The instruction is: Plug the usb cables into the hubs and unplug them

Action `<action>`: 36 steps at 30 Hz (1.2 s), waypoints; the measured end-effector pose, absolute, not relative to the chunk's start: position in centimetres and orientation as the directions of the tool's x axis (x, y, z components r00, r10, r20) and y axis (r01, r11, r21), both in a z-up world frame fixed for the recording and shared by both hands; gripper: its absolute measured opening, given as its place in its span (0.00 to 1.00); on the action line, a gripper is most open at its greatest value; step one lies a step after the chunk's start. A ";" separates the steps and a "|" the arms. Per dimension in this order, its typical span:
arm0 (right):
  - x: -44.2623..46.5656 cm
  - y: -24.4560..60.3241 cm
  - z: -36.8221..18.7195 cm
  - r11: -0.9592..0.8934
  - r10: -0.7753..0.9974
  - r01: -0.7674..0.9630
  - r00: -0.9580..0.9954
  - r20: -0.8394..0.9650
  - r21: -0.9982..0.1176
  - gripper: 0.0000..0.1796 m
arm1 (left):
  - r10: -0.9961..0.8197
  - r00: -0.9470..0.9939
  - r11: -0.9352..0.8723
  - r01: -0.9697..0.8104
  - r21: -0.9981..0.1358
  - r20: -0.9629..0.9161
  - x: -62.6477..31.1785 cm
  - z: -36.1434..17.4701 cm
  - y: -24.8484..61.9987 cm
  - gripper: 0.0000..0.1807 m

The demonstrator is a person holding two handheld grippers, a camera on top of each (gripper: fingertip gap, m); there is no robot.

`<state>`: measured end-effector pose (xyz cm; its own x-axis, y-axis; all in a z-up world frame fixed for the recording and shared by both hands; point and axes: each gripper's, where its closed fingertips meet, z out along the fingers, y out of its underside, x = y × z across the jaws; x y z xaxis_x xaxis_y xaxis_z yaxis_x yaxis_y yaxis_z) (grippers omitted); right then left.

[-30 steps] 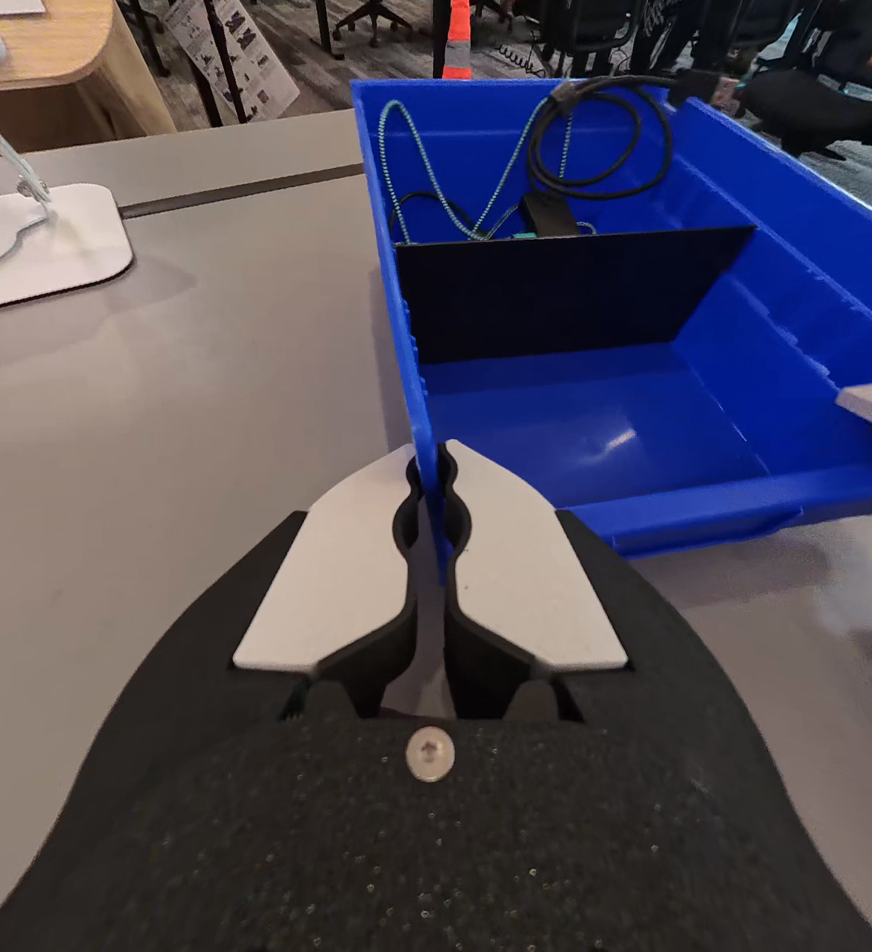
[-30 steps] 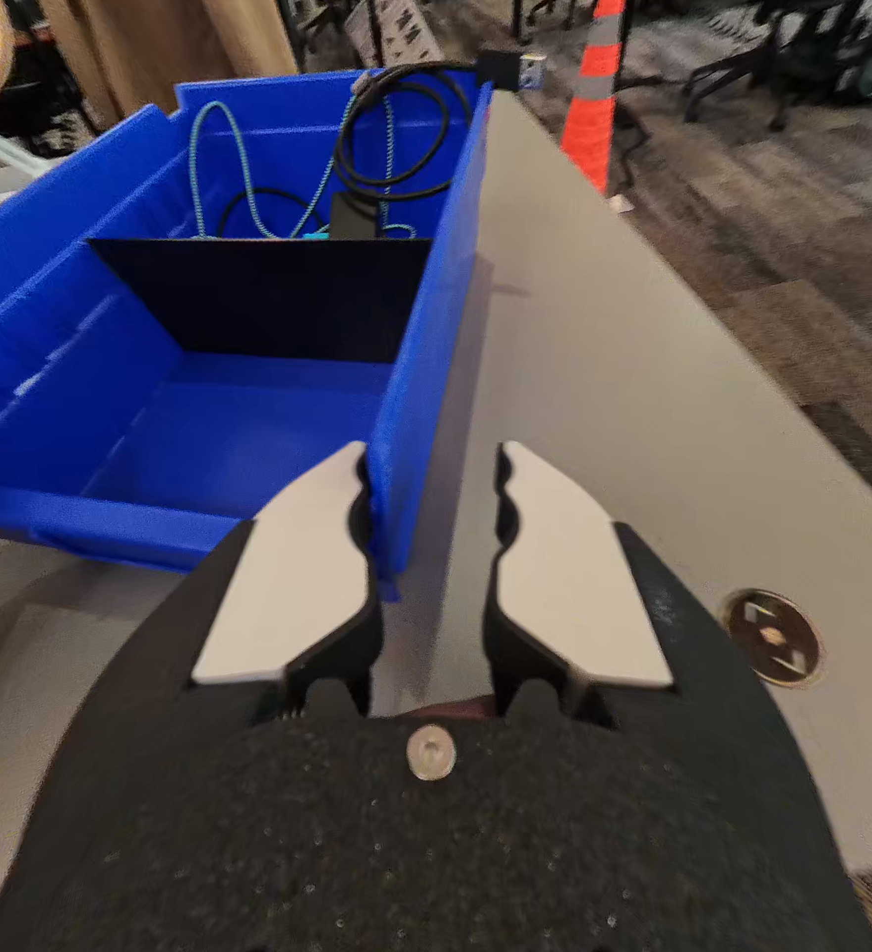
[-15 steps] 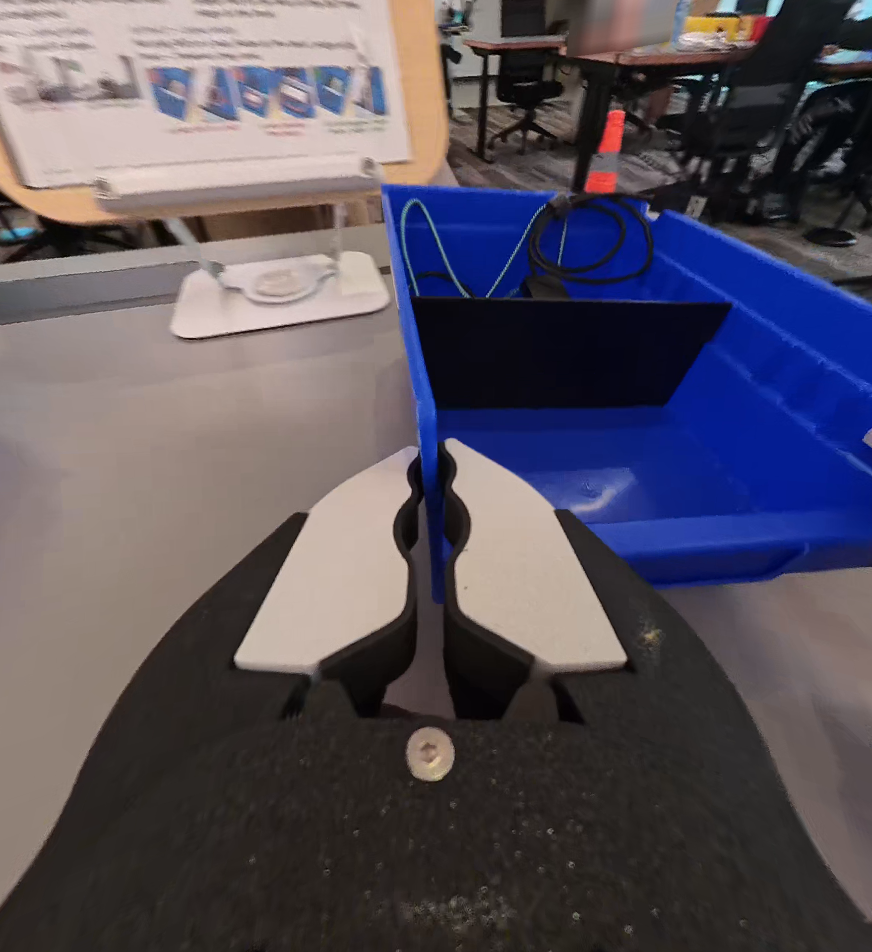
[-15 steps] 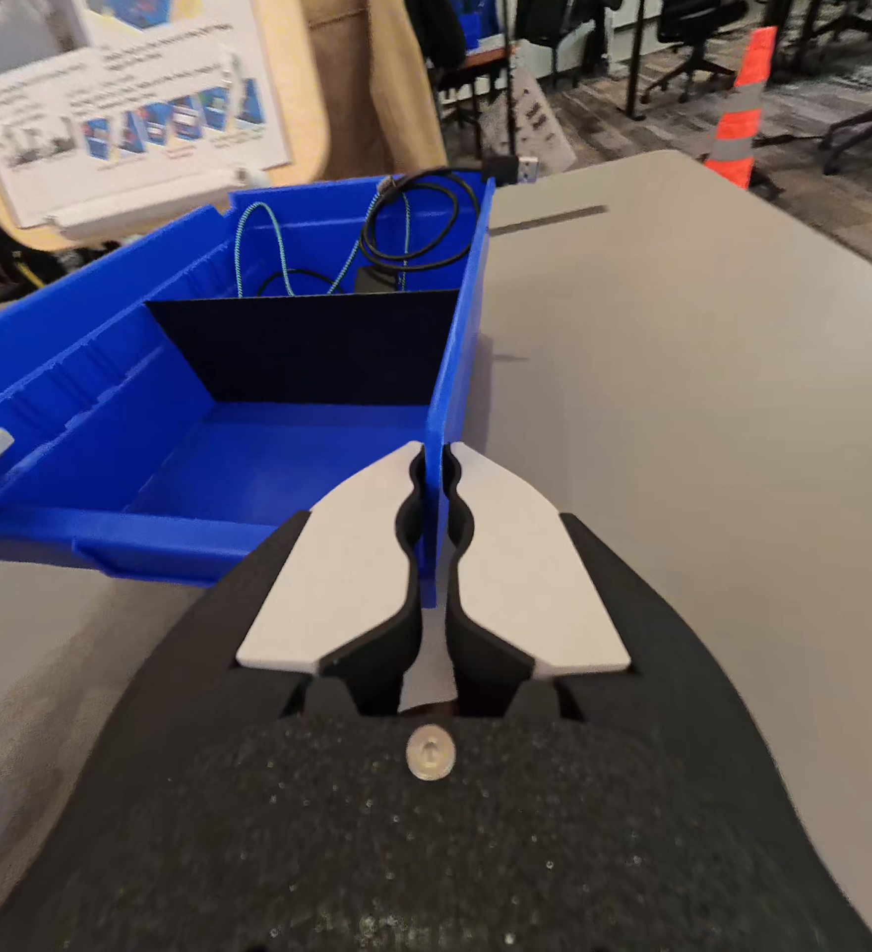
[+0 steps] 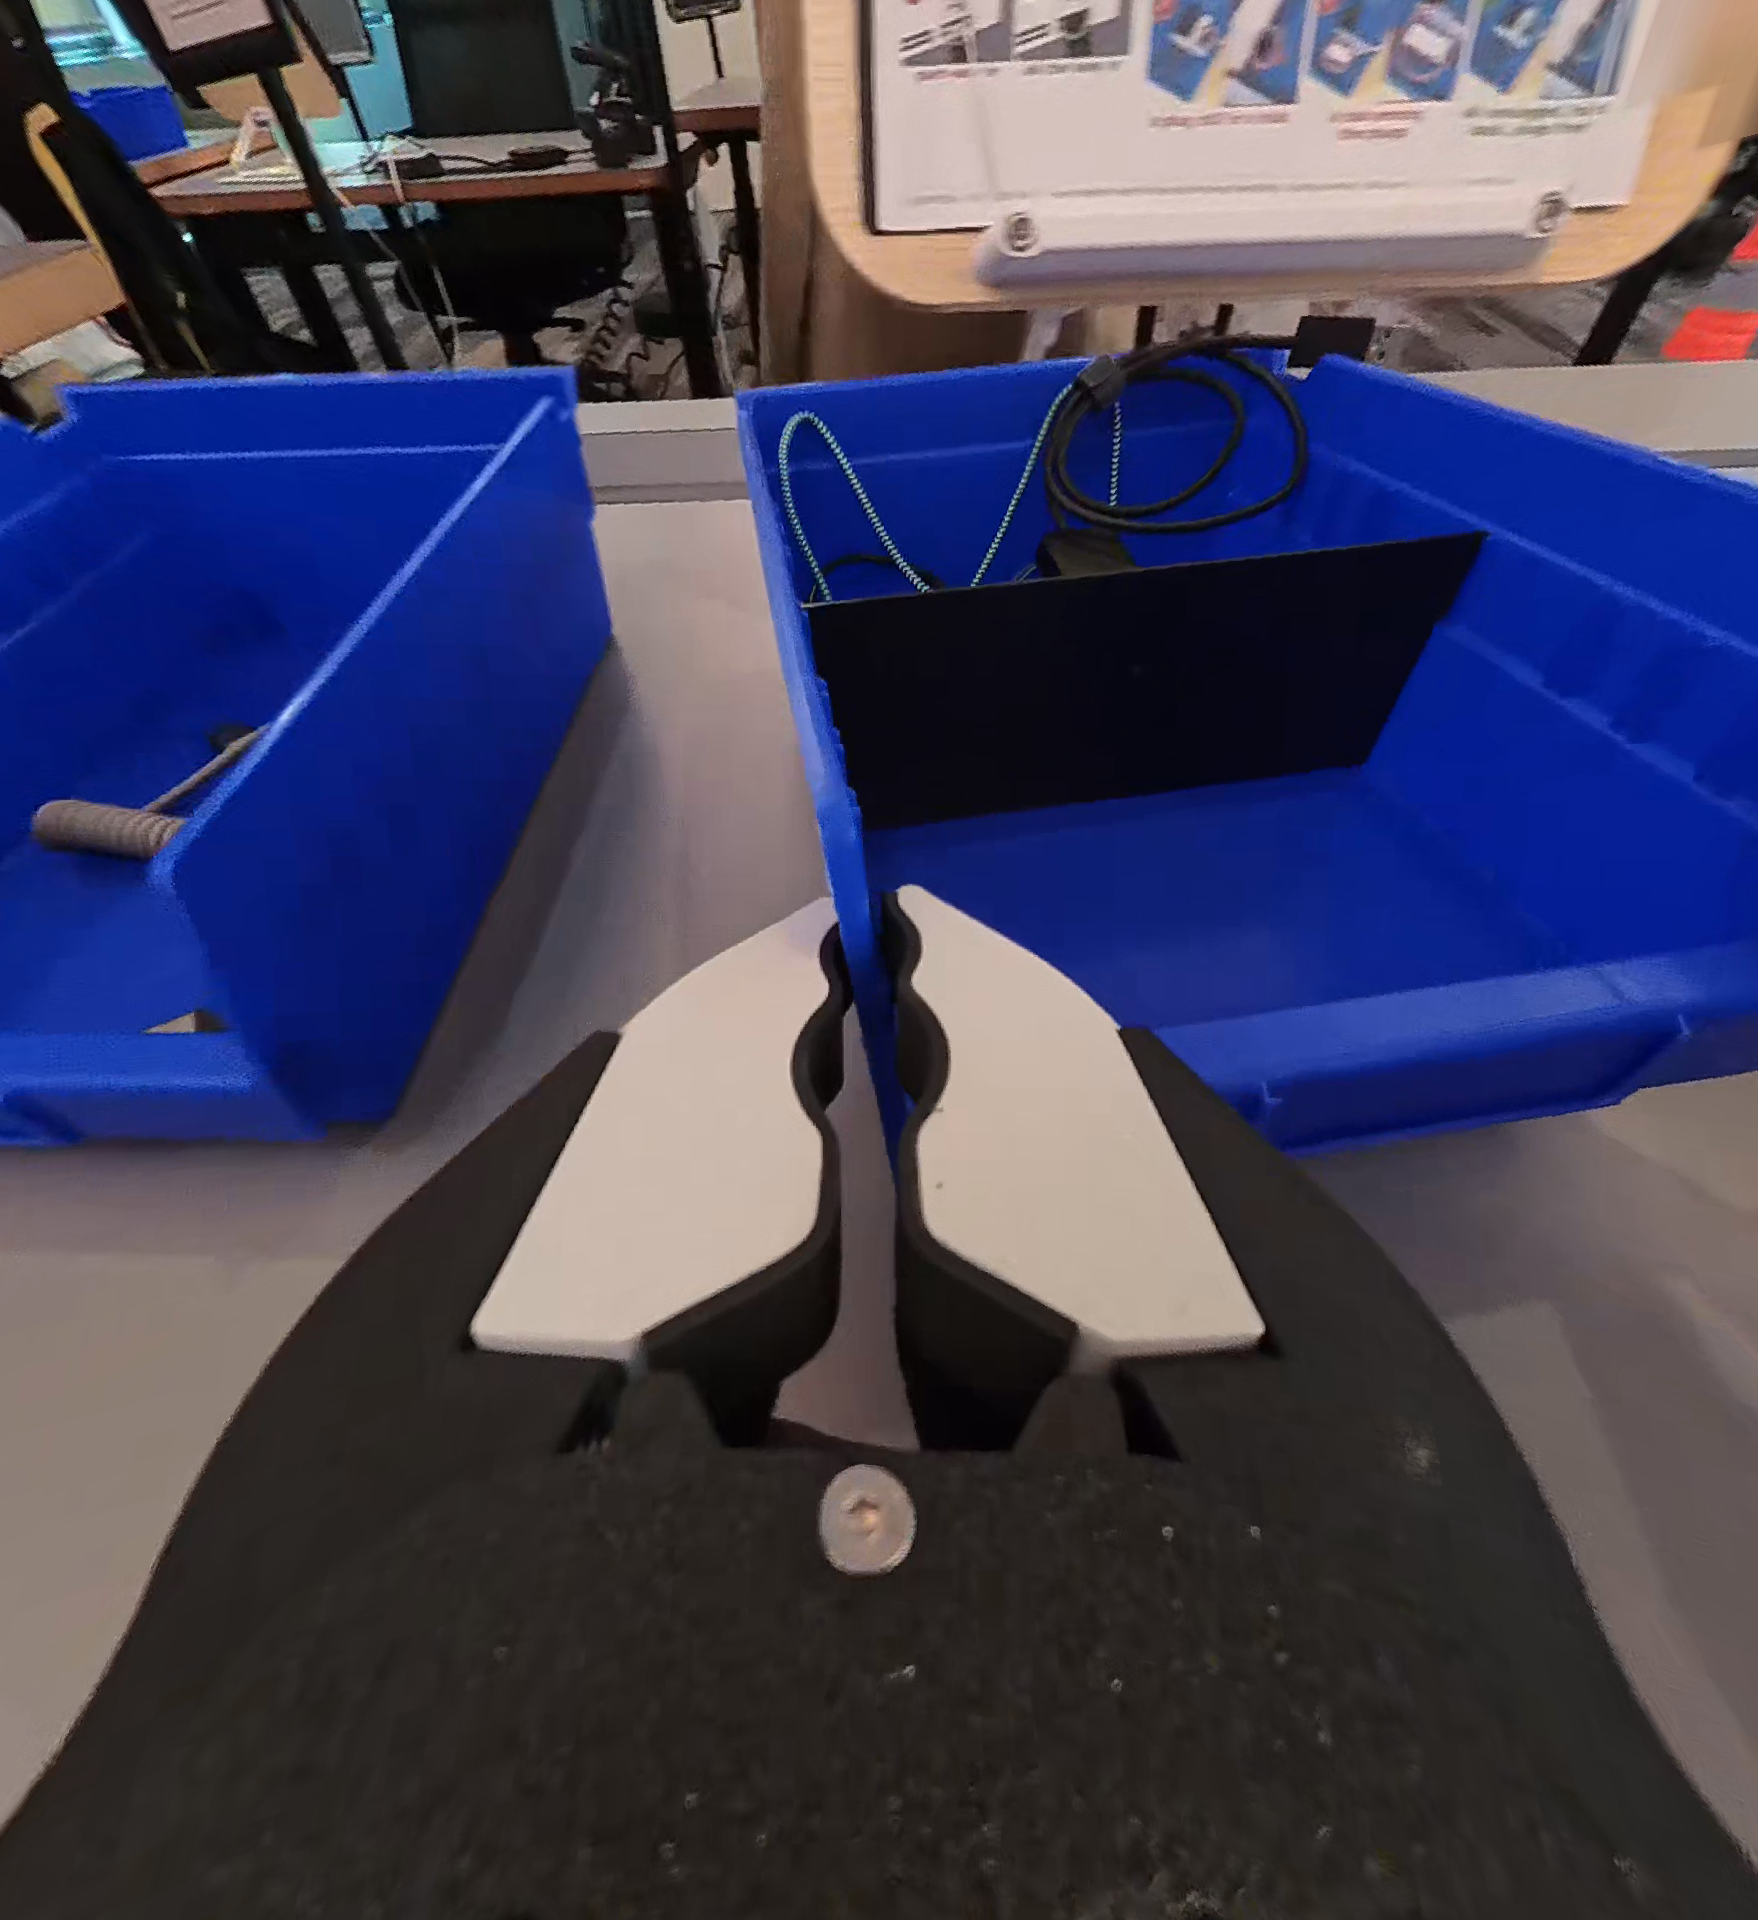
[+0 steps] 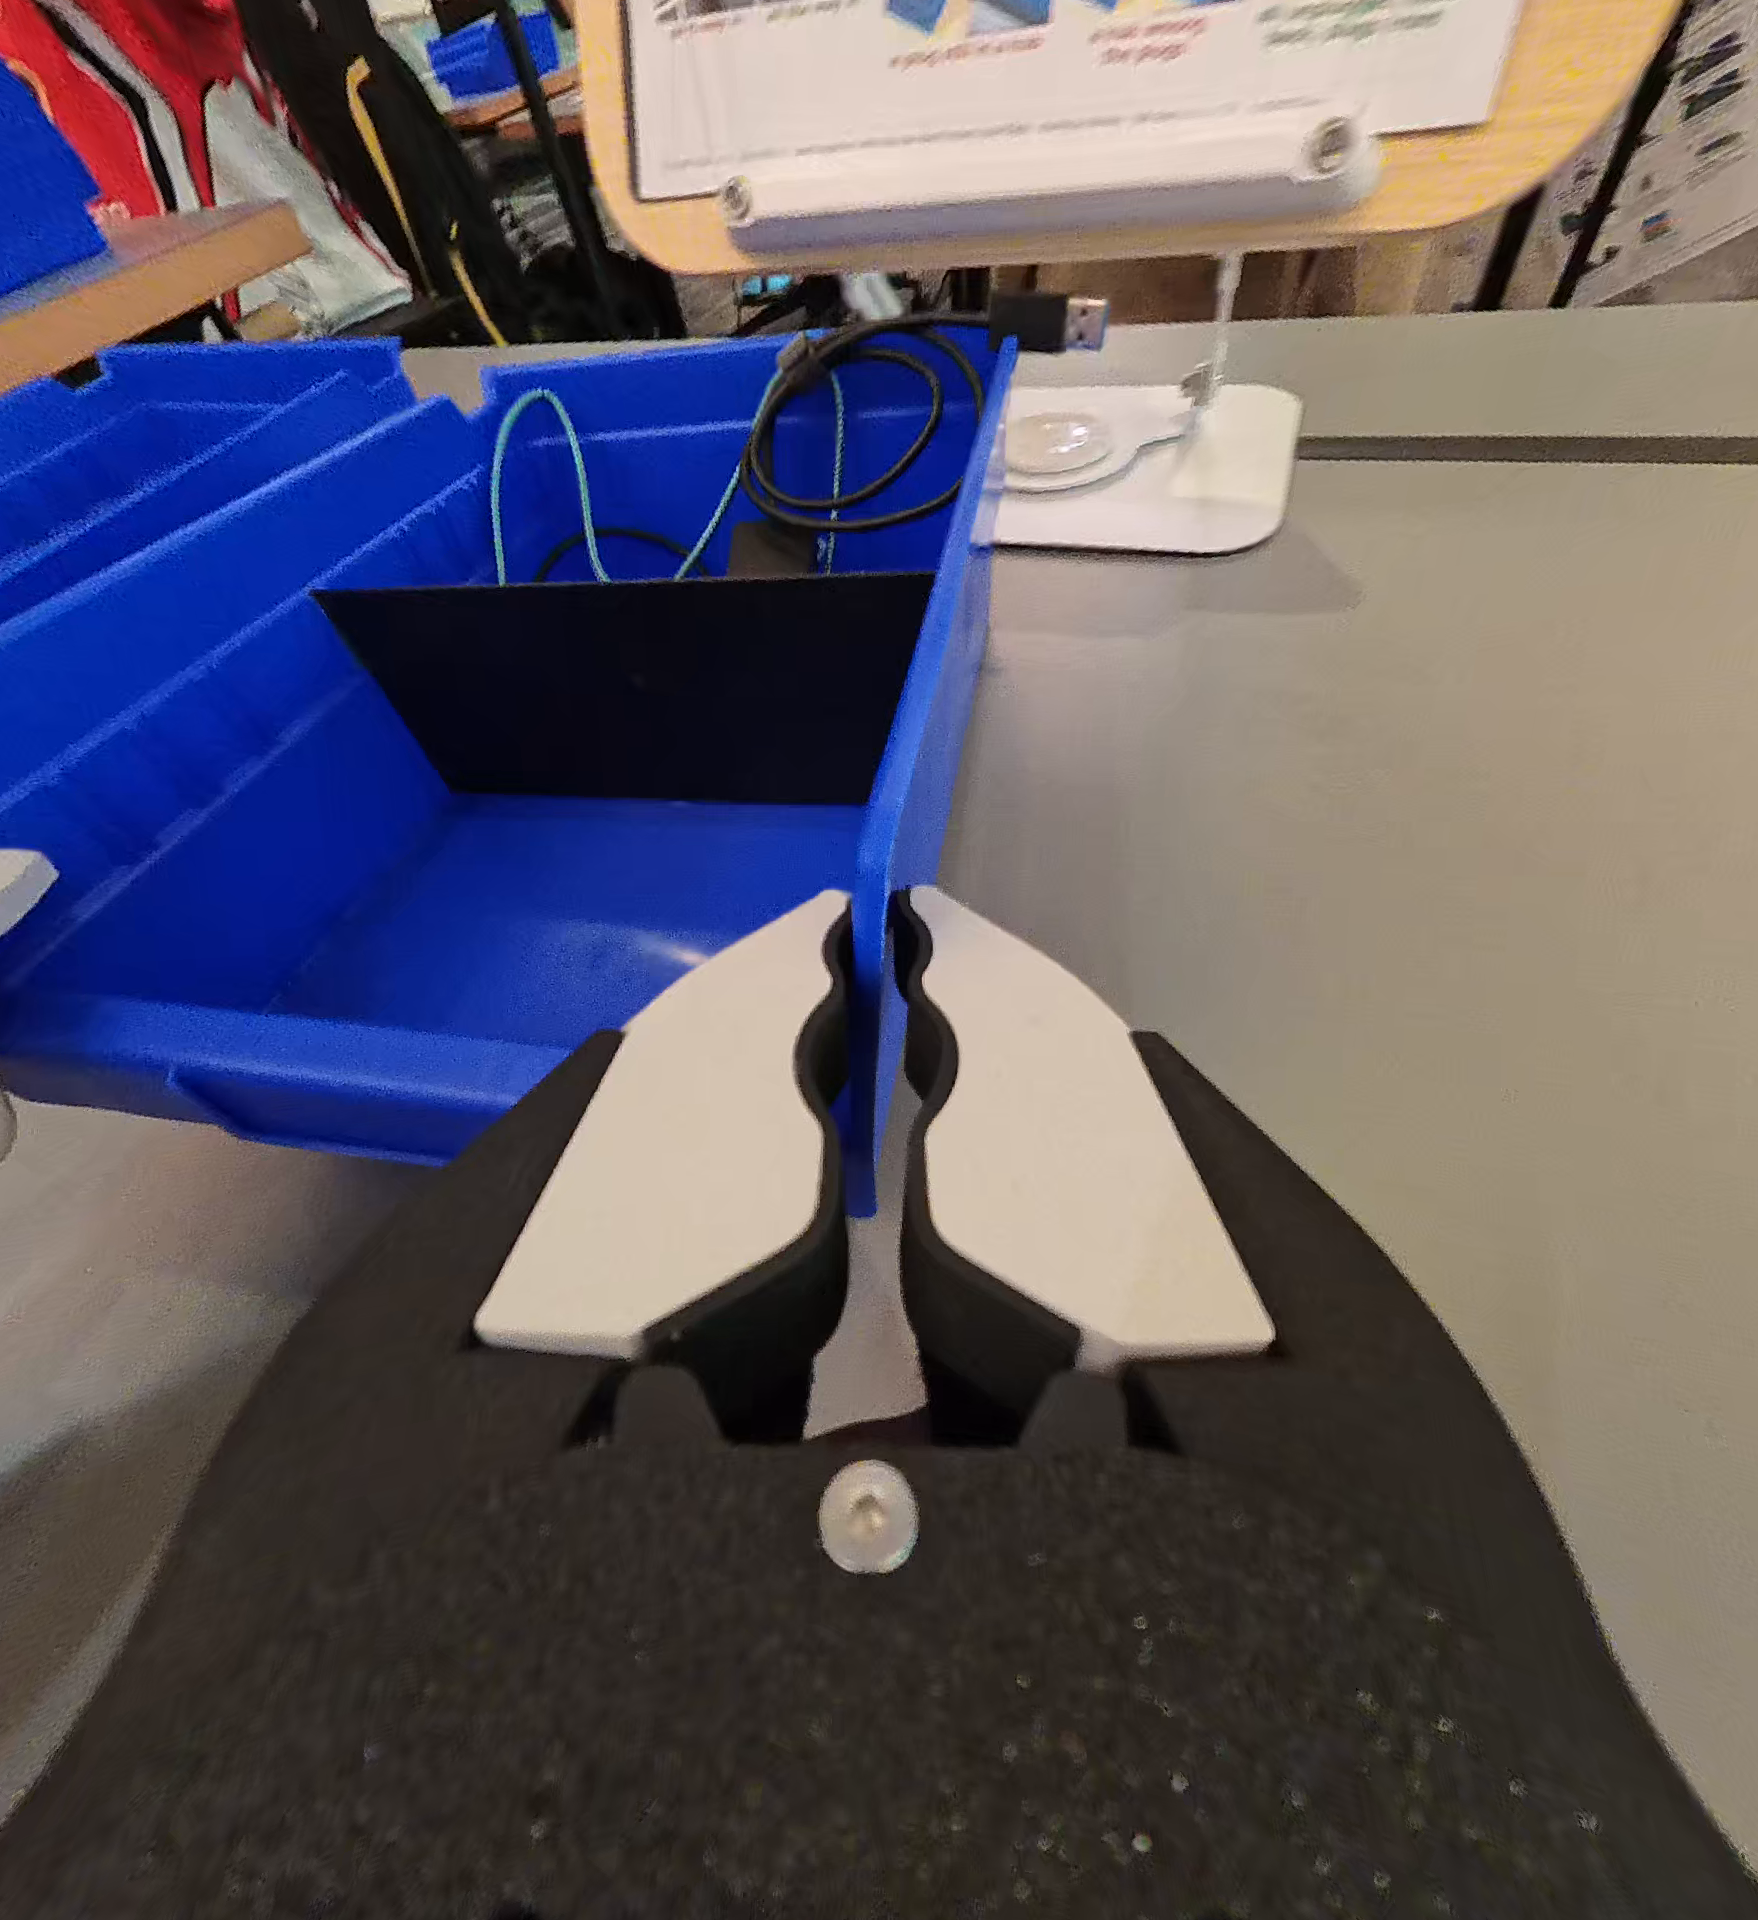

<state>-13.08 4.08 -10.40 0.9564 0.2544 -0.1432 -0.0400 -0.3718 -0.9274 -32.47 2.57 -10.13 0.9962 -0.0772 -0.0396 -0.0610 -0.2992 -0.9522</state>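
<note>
left gripper [image 5: 867, 914] is being clenched on blue bin [image 5: 1581, 997] left wall, frame centre | right gripper [image 6: 873, 914] is being clenched on its right wall; cables [image 6: 854, 436] are lying behind divider [image 6: 636, 686], upper centre

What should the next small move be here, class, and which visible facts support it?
Probably set the bin down and open both grippers. The left gripper and right gripper are each shut on a side wall, while the cables lie behind the black divider, not yet touched.

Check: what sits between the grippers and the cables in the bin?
In both wrist views: the bare near compartment, then the black divider, with the cables behind it inside the blue bin.
</note>
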 end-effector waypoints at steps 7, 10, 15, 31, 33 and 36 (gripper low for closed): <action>-16.1 5.4 -12.7 -0.453 0.348 -0.040 0.912 -0.218 -0.890 0.05 | -0.199 0.979 -0.392 -0.037 -0.919 0.045 -33.9 -12.7 2.4 0.15; -15.9 4.3 -13.1 -0.491 0.379 -0.020 0.895 -0.234 -0.871 0.17 | -0.248 0.968 -0.357 -0.056 -0.932 0.037 -35.0 -11.1 -0.8 0.28; -12.8 -0.4 -11.0 -0.313 0.430 -0.018 0.889 -0.158 -0.950 0.21 | -0.026 0.998 -0.288 -0.060 -0.956 -0.055 -47.1 -7.8 -2.7 0.24; -15.7 -4.1 -11.5 -0.295 0.545 0.040 0.827 -0.134 -0.955 0.16 | 0.148 0.989 -0.507 0.098 -0.856 0.026 -64.8 -13.2 8.2 0.06; -17.5 -4.5 -11.3 -0.299 0.571 0.049 0.809 -0.138 -0.953 0.16 | 0.111 0.985 -0.500 0.170 -0.849 0.132 -63.3 -13.2 6.9 0.02; -21.7 -5.2 -11.6 -0.314 0.621 0.111 0.776 -0.115 -0.943 0.16 | 0.156 0.985 -0.470 0.135 -0.872 0.068 -61.8 -13.1 3.8 0.01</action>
<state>-21.65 -5.22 -11.58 0.7755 0.6207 -0.1151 0.1111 -0.3137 -0.9430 -61.79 3.78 -13.14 0.9855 0.1556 0.0682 0.1346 -0.4703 -0.8722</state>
